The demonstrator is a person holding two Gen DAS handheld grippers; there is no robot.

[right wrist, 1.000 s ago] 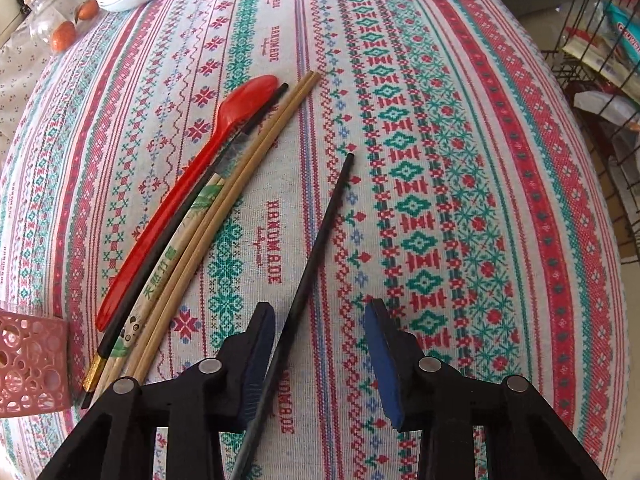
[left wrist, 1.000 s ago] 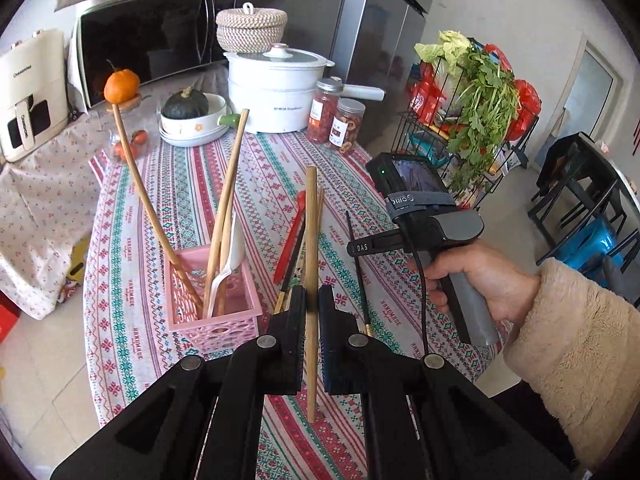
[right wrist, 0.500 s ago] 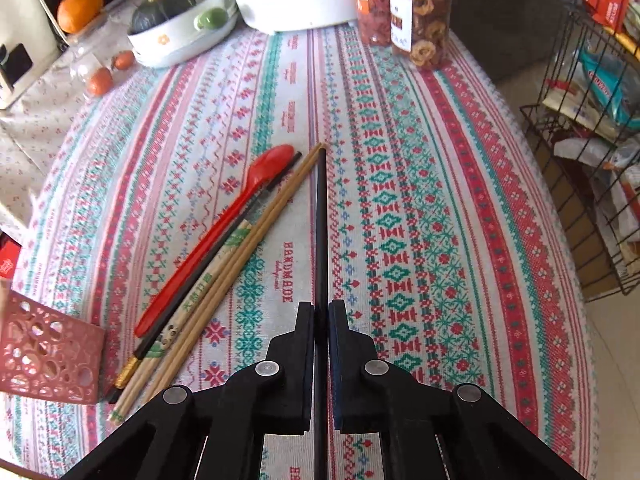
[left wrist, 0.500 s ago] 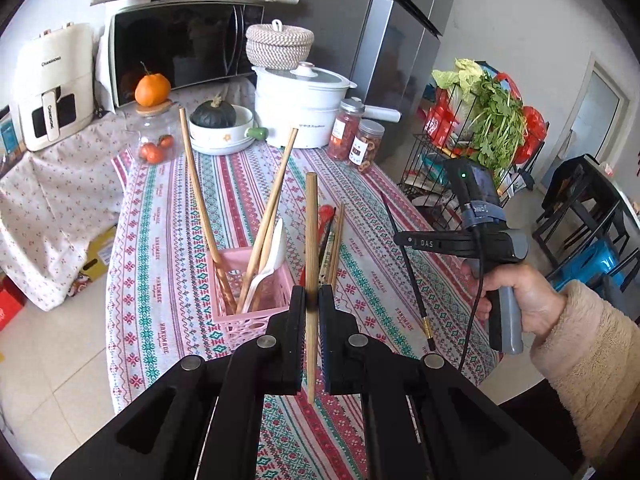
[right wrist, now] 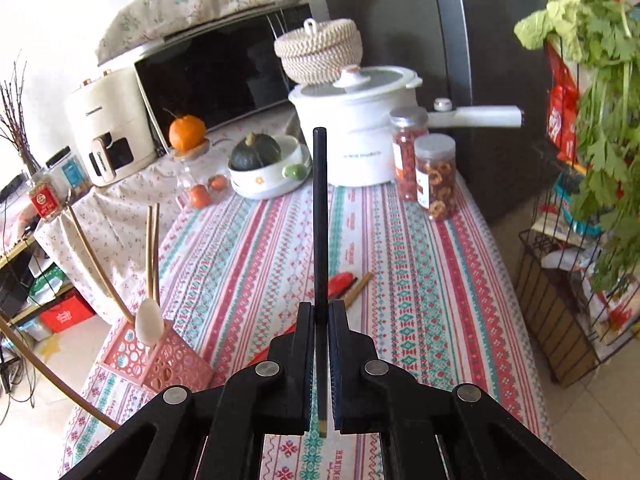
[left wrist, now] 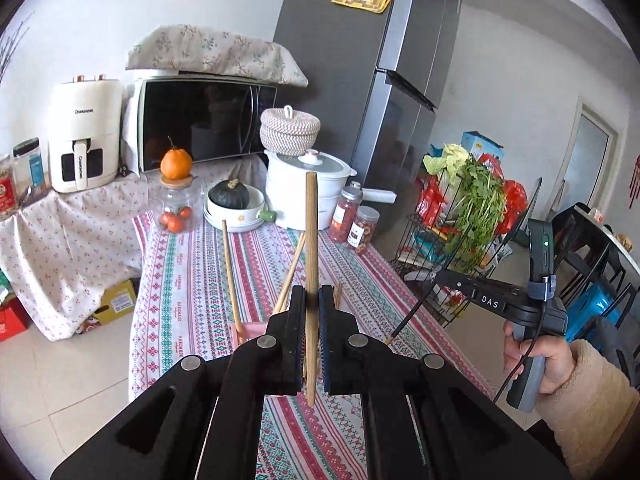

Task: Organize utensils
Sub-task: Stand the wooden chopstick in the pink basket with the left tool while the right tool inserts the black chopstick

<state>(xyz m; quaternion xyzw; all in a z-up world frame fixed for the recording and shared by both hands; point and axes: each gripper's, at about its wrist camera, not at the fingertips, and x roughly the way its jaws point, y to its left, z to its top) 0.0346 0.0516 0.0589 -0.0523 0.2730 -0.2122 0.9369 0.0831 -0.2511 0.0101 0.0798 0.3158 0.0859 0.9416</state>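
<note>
My left gripper (left wrist: 311,300) is shut on a wooden chopstick (left wrist: 311,240), held upright above the patterned tablecloth (left wrist: 188,280). My right gripper (right wrist: 320,312) is shut on a black chopstick (right wrist: 320,208), lifted clear of the table; in the left wrist view a hand holds that right gripper (left wrist: 440,278) out at the right. A pink basket (right wrist: 160,360) at the table's near left holds wooden chopsticks (right wrist: 152,248) and a white spoon (right wrist: 149,320). A red spoon (right wrist: 340,282) and more wooden chopsticks (right wrist: 358,286) lie on the cloth, partly hidden behind my right fingers.
At the table's far end stand a white pot (right wrist: 352,132), two jars (right wrist: 436,176), a bowl with a squash (right wrist: 264,168) and a glass jar topped with an orange (right wrist: 186,132). A wire rack with greens (right wrist: 560,320) stands off the right edge.
My right gripper closed on the black chopstick and lifted it off the cloth. Both grippers rose and tilted up, the left keeping its wooden chopstick.
</note>
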